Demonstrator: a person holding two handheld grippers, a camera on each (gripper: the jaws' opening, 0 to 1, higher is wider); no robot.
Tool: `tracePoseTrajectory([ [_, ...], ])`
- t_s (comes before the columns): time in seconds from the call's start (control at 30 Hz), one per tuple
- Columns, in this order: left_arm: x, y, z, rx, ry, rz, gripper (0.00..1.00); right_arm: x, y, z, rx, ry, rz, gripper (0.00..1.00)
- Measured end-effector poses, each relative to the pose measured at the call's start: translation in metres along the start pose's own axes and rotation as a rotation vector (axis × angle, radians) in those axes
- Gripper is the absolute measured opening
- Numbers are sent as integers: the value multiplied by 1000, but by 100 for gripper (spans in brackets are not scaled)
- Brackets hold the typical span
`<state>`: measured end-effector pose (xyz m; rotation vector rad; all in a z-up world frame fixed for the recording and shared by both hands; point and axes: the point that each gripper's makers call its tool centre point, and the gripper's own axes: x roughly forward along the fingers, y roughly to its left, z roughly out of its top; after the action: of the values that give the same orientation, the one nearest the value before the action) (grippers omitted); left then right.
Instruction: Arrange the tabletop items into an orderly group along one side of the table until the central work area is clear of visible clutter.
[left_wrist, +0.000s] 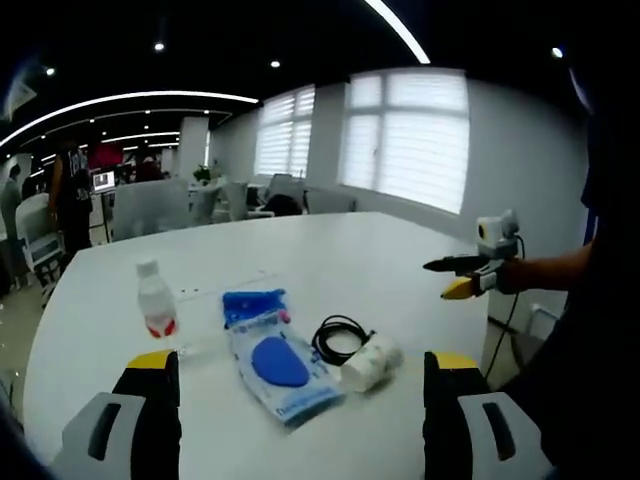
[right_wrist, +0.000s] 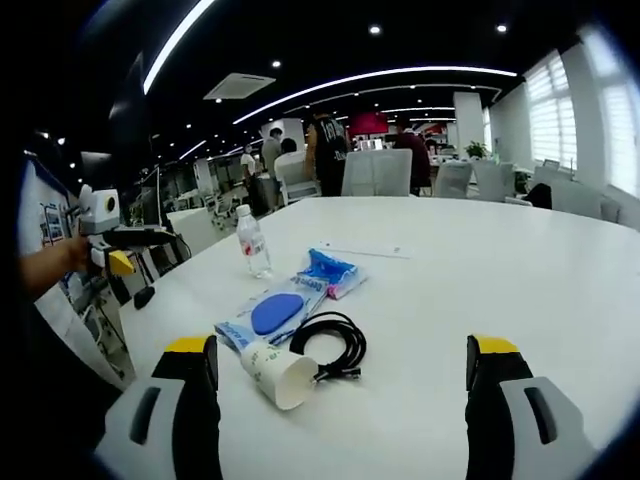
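Note:
On the white table (left_wrist: 330, 250) lie a clear water bottle with a red label (left_wrist: 155, 300), a blue packet (left_wrist: 253, 303), a clear pouch with a blue oval item (left_wrist: 278, 365), a coiled black cable (left_wrist: 340, 338) and a paper cup on its side (left_wrist: 372, 362). My left gripper (left_wrist: 303, 360) hovers open at the near edge, holding nothing. The right gripper (left_wrist: 462, 276) hangs off the table's right side in a hand. In the right gripper view the bottle (right_wrist: 253, 243), packet (right_wrist: 330, 270), pouch (right_wrist: 280, 312), cable (right_wrist: 330, 345) and cup (right_wrist: 278, 373) lie before my open right gripper (right_wrist: 340, 345). The left gripper (right_wrist: 120, 245) is at far left.
Wide bare tabletop (right_wrist: 480, 270) stretches beyond and beside the cluster. A thin flat sheet (right_wrist: 365, 250) lies behind the packet. Office chairs (right_wrist: 375, 172) and standing people (right_wrist: 325, 150) are past the far edge. Windows with blinds (left_wrist: 405, 135) line one wall.

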<state>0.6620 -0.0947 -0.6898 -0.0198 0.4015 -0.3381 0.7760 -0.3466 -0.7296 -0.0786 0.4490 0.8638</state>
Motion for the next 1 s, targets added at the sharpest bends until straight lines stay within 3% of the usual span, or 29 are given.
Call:
tracePoseTrajectory([
  [0.3, -4, -3, -4, -7, 3, -4, 100, 19, 24, -13, -12, 38, 89, 91],
  [0.7, -10, 1, -5, 11, -11, 8, 100, 45, 47, -46, 32, 131, 198, 54],
  [1.0, -11, 1, -9, 3, 0, 3, 100, 63, 63, -65, 162, 176, 267, 33],
])
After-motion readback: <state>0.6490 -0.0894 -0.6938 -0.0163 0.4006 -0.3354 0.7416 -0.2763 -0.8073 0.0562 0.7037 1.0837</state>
